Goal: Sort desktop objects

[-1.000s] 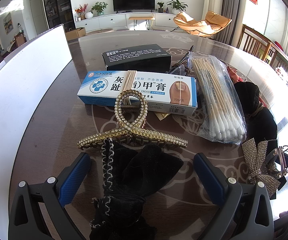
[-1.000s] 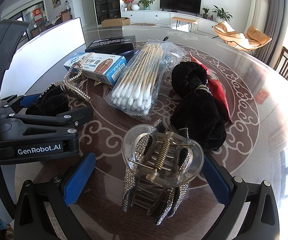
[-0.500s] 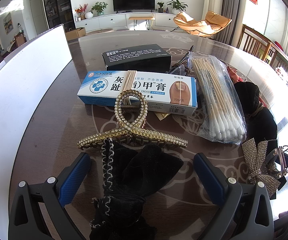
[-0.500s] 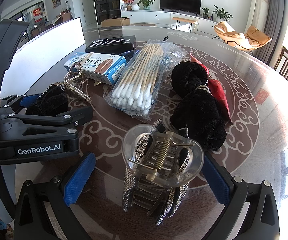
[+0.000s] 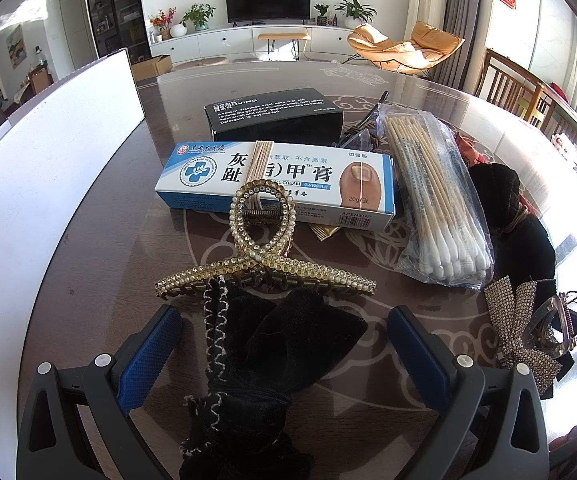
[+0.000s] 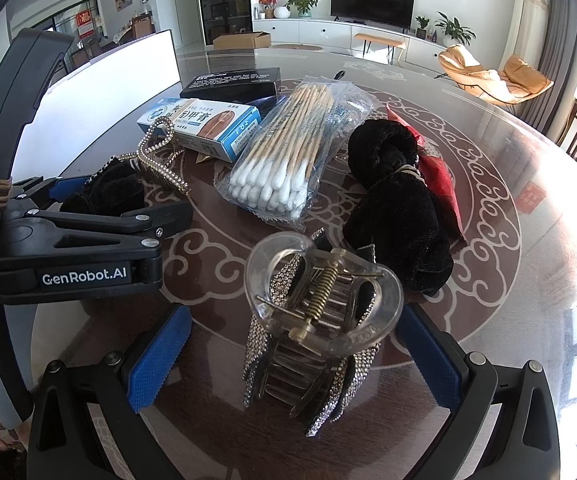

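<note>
2 hair claws (image 5: 264, 260) (image 6: 320, 328), 2 boxes (image 5: 280, 178), 1 swab pack (image 6: 288, 156) sitting on table (image 6: 488, 208). Both grippers hovering low, left gripper (image 5: 284, 344) & right gripper (image 6: 296, 356) w/ jaws apart, gripping nothing.

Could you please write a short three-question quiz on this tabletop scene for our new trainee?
1. True or false: the right gripper is shut on the clear hair claw.
2. What lies directly between the open fingers of the left gripper?
A. the bag of cotton swabs
B. the black velvet bow
C. the black box
3. Fill in: the loop of the gold pearl hair claw leans against the blue and white ______ box.

Key
1. False: its jaws stand open on either side of the claw.
2. B
3. cream
</note>
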Motion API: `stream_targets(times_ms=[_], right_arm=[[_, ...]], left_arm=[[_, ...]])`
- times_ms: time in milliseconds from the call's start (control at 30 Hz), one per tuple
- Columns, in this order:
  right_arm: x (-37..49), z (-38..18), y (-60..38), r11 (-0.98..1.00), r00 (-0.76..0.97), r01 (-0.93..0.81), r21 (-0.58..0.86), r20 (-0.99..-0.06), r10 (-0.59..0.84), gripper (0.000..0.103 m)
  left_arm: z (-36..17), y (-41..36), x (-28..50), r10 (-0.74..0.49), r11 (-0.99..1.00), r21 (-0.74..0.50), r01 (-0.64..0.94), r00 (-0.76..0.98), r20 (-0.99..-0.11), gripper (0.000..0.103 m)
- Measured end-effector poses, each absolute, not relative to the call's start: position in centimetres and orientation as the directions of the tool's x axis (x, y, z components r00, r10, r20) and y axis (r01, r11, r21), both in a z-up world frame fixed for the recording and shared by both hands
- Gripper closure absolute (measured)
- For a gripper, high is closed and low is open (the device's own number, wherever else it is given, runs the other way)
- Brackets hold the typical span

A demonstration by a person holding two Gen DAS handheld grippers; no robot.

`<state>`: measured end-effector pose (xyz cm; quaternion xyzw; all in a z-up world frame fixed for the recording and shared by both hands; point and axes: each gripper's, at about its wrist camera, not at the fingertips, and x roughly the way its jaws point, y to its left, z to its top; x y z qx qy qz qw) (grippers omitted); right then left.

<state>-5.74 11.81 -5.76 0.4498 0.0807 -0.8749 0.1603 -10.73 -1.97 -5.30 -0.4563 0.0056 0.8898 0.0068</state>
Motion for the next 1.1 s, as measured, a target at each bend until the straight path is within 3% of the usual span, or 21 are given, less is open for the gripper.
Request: stream_targets(times_ms=[433,867,900,933,967,1000,1033,1100], right_arm=[[-5.3,-5.8,12.4,-0.944,-0.553,0.329,-0.001,-0.810,-0.192,0.000],[-5.3,-5.8,12.4,-0.944,-0.554,0.329,-0.001,-0.810,-0.192,0.000],[-5.3,-5.8,12.4,-0.944,-0.554,0.329,-0.001,-0.810,-0.192,0.000],[-5.3,-5.8,12.4,-0.944,-0.553,0.329,-0.001,-0.810,-0.192,0.000],[-5.3,-5.8,12.4,-0.944,-0.553,0.329,-0.001,-0.810,-0.192,0.000],[-5.3,-5.8,12.4,-0.944,-0.554,0.329,-0.001,-0.810,-0.192,0.000],[-5.3,-5.8,12.4,-0.944,-0.553,0.329,-0.001,-0.810,-0.192,0.000],[-5.3,-5.8,12.4,-0.944,-0.553,0.329,0.000,-0.810,-0.193,0.000]], left_arm=[[-5.3,-2.0,-10.8,0.008,-1.000,0.005,-0.021,-0.580,-0.814,0.000],[-4.9,-3.0,-10.0,0.123,-0.959,0.031,-0.281,-0.513,-0.850,0.000],[-4.6,-3.1,-10.1,0.129,-0.957,0.031,-0.288,-0.522,-0.843,0.013],[-4.3,-3.4,-10.1,0.150,-0.957,0.009,-0.289,-0.522,-0.840,0.035],[-4.0,-3.7,-10.2,0.140,-0.964,0.005,-0.266,-0.525,-0.839,0.044],[-3.8,-4.0,-10.1,0.137,-0.969,-0.004,-0.245,-0.528,-0.838,0.065],[-3.7,-4.4,-10.0,0.151,-0.972,-0.029,-0.234,-0.523,-0.839,0.071],[-3.5,-5.3,-9.4,0.177,-0.974,-0.074,-0.213,-0.517,-0.838,0.071]])
